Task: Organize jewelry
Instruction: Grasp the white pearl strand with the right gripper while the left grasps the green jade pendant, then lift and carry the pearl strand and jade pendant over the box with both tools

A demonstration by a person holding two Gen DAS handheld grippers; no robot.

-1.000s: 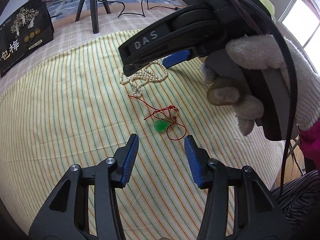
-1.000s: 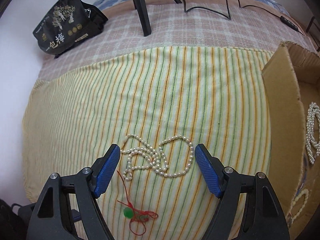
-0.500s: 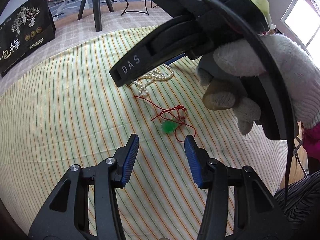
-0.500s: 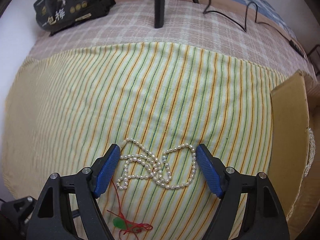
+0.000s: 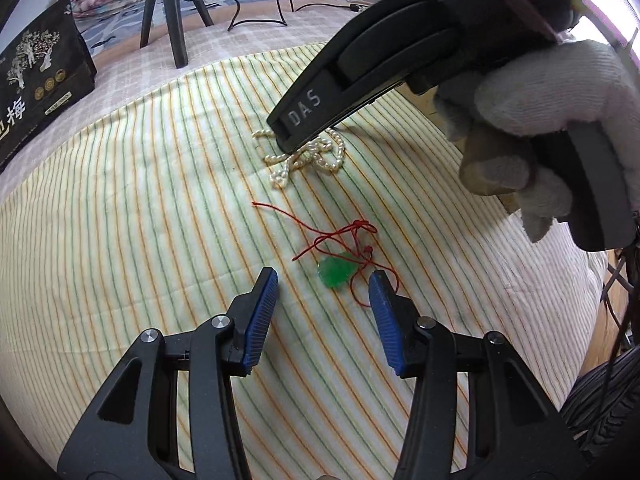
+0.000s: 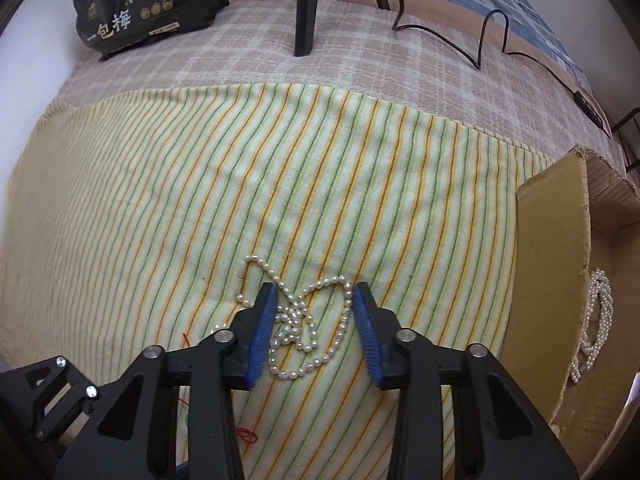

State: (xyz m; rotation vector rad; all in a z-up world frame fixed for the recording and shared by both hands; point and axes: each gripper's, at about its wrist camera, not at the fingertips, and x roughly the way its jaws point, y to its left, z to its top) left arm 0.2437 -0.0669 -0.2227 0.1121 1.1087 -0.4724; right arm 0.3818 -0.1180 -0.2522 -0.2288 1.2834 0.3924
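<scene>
A white pearl necklace [image 6: 298,320] lies tangled on the striped cloth. My right gripper [image 6: 314,294] is open and lowered over it, its blue pads on either side of the tangle. The necklace also shows in the left wrist view [image 5: 308,156], partly hidden by the right gripper's finger [image 5: 316,108]. A green pendant on a red cord [image 5: 336,272] lies just ahead of my left gripper [image 5: 323,282], which is open and empty above the cloth.
A cardboard box [image 6: 560,272] at the right holds another pearl strand [image 6: 596,320]. A black snack bag [image 6: 148,4], a tripod leg [image 6: 304,8] and a black cable [image 6: 480,36] lie at the back on the checked cloth.
My right gripper has come down onto the pearl necklace and its jaws have narrowed around the tangle. My left gripper has moved slightly closer to the green pendant.
</scene>
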